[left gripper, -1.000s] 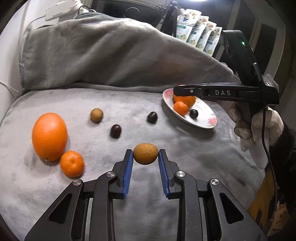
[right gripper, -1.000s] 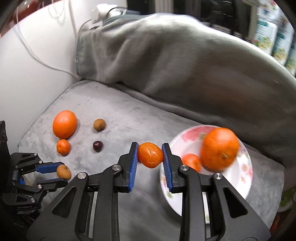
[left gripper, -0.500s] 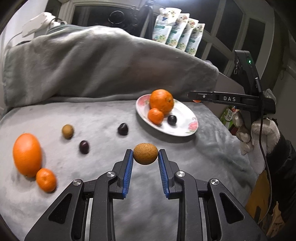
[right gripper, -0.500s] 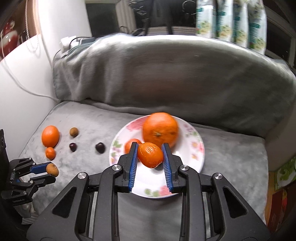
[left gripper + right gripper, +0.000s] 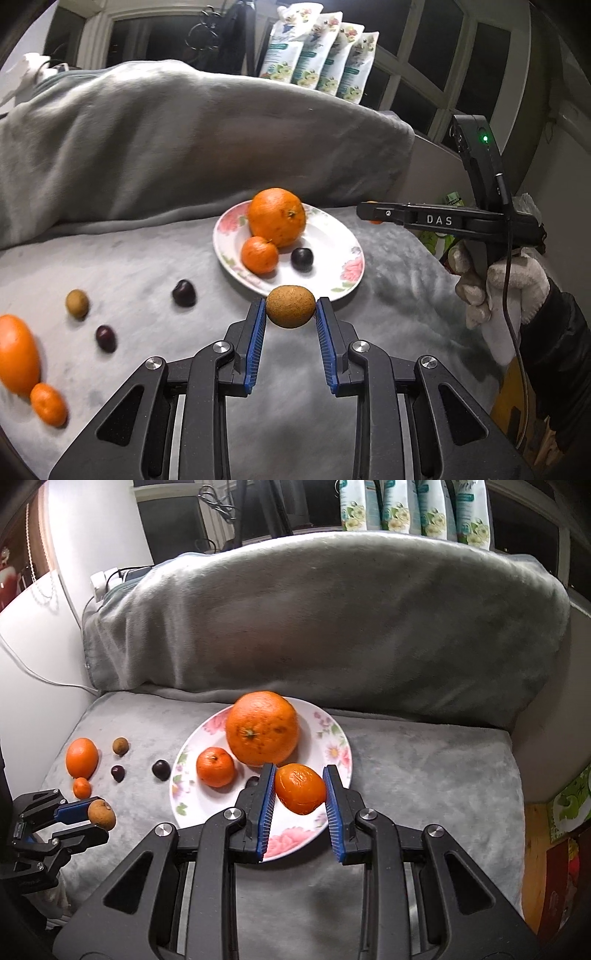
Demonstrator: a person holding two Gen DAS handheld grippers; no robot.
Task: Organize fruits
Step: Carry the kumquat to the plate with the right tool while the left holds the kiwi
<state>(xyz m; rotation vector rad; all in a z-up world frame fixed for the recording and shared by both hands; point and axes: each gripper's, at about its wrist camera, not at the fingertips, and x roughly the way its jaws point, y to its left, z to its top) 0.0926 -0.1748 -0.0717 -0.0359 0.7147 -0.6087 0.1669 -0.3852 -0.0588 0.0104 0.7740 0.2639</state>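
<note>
A floral plate [image 5: 334, 738] is sitting mid-cushion, its near half bare, grey blanket [image 5: 424, 775] lying open to its right. The right tongs [image 5: 300, 790] are clamping a small mandarin [image 5: 300, 788] over that near rim. Only the left view is showing the gloved hand [image 5: 498, 291]; the left tongs [image 5: 290, 314] are gripping a brown kiwi [image 5: 290, 306] near the plate's edge.

Black two-finger left gripper [image 5: 290, 326] showed ribbed blue pads [image 5: 256, 347], silver screws; a white knit glove [image 5: 513, 291] and black sleeve [image 5: 561, 365] appeared.
</note>
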